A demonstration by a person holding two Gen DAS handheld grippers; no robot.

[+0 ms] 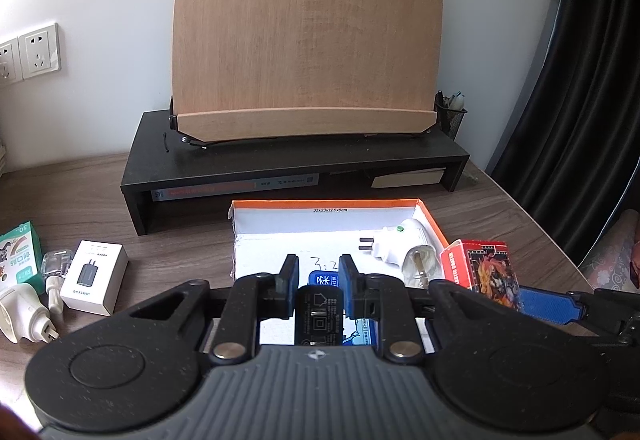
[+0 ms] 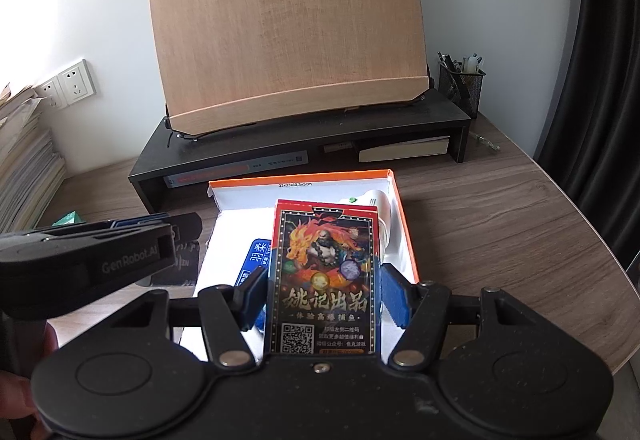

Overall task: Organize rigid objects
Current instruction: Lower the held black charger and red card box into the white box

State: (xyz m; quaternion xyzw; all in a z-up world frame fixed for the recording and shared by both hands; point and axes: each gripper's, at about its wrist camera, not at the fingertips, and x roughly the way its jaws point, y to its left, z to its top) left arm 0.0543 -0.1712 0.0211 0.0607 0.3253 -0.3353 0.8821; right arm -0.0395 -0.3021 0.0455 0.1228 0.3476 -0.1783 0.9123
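Card box: your right gripper [image 2: 320, 296] clenches the red playing-card box [image 2: 322, 280], blue pads pressed against its two long sides, picture face up; it hangs over the right part of the tray.
Black charger: your left gripper [image 1: 319, 280] has the black charger [image 1: 319, 314] between its blue pads [image 1: 347, 280]; the pads sit close on either side of it, but you cannot tell from here whether they press it or stand just off it.
Tray: the orange-rimmed white box lid [image 1: 332, 205] lies on the wooden desk [image 1: 88, 184], just in front of the black monitor riser [image 1: 296, 156].
Already in the tray: a white plug adapter [image 1: 400, 246] with a green dot lies on its side at the right wall, and a blue packet [image 2: 256, 260] lies flat under your two grippers.
In your way: the card box hides most of the adapter from the right wrist view; your left gripper crosses that view's left edge, close beside the right one.
Left of the tray: a white charger carton [image 1: 94, 278], a clear small bottle [image 1: 56, 264], a second white plug adapter [image 1: 24, 304] and a green-and-white box [image 1: 18, 254], all on the desk and apart from the tray.
Behind: a wooden book stand [image 1: 304, 40] upright on the riser, a mesh pen holder [image 1: 450, 116] at its right end.
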